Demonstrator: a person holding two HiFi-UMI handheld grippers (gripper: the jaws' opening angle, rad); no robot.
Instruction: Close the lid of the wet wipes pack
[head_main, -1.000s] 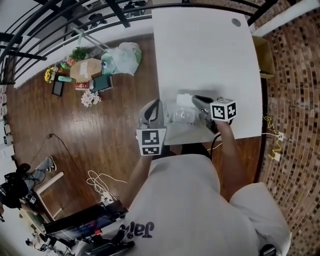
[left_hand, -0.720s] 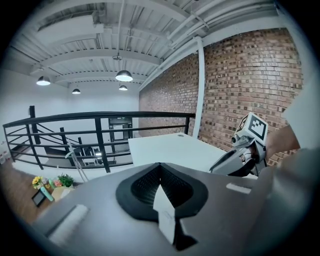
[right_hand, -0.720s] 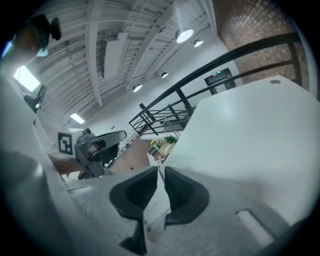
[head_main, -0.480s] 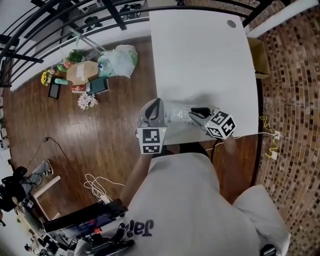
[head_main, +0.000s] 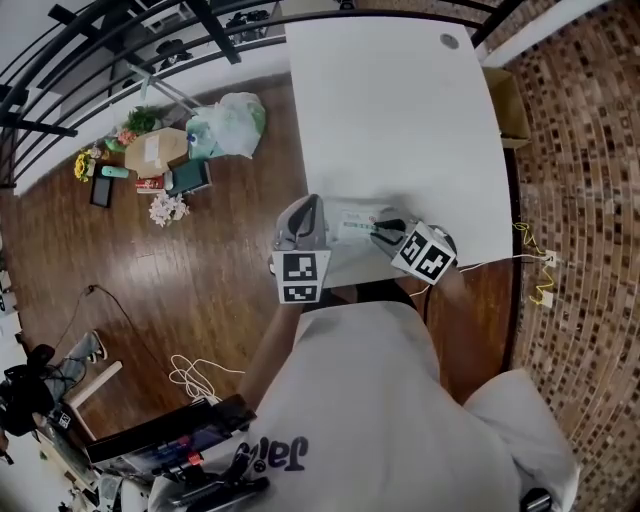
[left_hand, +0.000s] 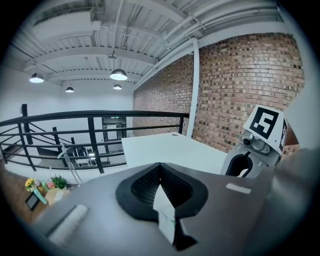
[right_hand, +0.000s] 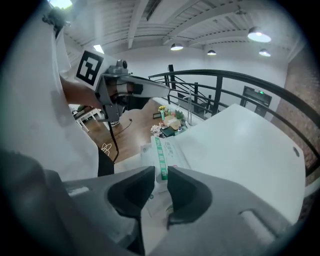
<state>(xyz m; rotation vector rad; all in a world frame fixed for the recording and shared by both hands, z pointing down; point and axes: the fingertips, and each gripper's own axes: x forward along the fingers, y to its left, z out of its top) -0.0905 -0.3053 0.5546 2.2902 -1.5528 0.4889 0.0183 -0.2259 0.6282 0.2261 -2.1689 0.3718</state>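
Note:
The wet wipes pack (head_main: 352, 222), white with a green stripe, lies near the front edge of the white table (head_main: 400, 120). My left gripper (head_main: 316, 215) is at the pack's left end. In the left gripper view its jaws (left_hand: 161, 172) are shut on a white and green corner of the pack (left_hand: 166, 220). My right gripper (head_main: 380, 232) hangs over the pack's right part, tilted down. Its jaws (right_hand: 160, 172) are opening with a narrow gap, and the pack's green stripe (right_hand: 159, 152) shows through it, just beyond the tips. I cannot make out the lid.
A cardboard box (head_main: 512, 100) stands beside the table's right edge, by the brick wall. On the wood floor at the left lie a box (head_main: 155, 150), a plastic bag (head_main: 228, 122) and flowers. A black railing (right_hand: 235, 82) runs behind the table. Cables trail at the right.
My right gripper has rolled and shifted left and toward me over the pack; its marker cube now sits tilted. The left gripper has stayed in place.

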